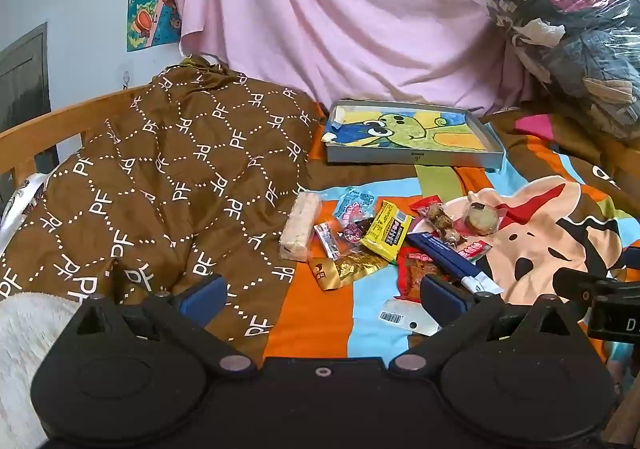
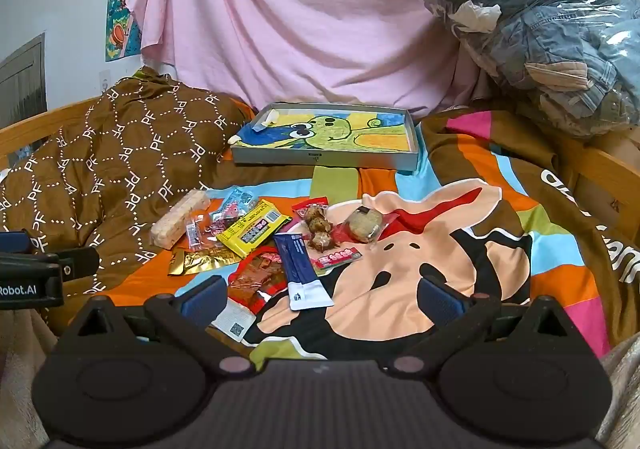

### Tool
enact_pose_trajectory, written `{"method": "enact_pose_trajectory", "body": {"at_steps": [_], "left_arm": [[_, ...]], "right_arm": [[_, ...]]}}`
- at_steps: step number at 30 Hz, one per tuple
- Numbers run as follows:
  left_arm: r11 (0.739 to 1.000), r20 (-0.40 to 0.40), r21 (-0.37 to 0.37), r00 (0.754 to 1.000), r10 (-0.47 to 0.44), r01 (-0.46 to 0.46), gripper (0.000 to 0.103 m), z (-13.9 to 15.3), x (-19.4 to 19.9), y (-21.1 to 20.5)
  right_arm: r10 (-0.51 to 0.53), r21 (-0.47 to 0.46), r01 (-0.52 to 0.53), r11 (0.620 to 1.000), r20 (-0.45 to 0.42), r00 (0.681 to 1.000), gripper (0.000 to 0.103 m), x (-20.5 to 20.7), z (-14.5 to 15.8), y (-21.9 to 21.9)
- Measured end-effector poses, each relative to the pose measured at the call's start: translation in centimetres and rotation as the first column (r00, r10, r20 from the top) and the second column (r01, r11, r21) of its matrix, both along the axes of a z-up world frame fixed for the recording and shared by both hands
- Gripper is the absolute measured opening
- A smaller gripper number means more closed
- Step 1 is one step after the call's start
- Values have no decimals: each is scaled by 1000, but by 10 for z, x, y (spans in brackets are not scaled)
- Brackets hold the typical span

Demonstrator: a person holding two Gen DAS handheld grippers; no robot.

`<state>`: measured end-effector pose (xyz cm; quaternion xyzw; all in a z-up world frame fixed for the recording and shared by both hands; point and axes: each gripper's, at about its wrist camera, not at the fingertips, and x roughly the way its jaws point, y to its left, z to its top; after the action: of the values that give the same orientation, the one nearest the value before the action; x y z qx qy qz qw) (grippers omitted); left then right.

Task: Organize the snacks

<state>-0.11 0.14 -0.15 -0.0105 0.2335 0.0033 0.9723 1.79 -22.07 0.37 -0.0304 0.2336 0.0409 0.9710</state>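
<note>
Lying ahead of both tools: the snack pile [image 1: 384, 245], on the striped bedcover [image 1: 312, 313], just beyond the fingertips, touched by neither.
Left tool [image 1: 322, 295]: jaws spread wide, nothing between them; its right finger overlaps the red packet [image 1: 416, 273] in its own view.
Right tool [image 2: 320, 295]: jaws spread wide, empty; the blue sachet [image 2: 298, 261] lies just past its left finger.
Tray [image 2: 328, 159]: grey, shallow, rectangular, with a green cartoon drawing inside; it sits behind the pile, well apart.
Pile, materials: glossy yellow wrapper [image 2: 252, 235] at the middle; left of it a pale, knobbly bar in clear film [image 2: 176, 219]; nearer, crinkled gold foil [image 2: 200, 261]; right of it, round brown pieces in clear wrap [image 2: 318, 229] (contents unclear).
Quilt [image 1: 160, 177]: brown, soft, printed with letters, left of the pile.
</note>
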Motion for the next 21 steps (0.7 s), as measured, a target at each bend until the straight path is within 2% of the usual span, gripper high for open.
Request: {"method": "enact_pose_trajectory", "body": {"at_steps": [21], "left_arm": [[1000,-7,-8,1000,-6,6,102,-3,2,-1]], "right_arm": [[3,-3,-3,1000,1,1000,103,0,0,0]]}}
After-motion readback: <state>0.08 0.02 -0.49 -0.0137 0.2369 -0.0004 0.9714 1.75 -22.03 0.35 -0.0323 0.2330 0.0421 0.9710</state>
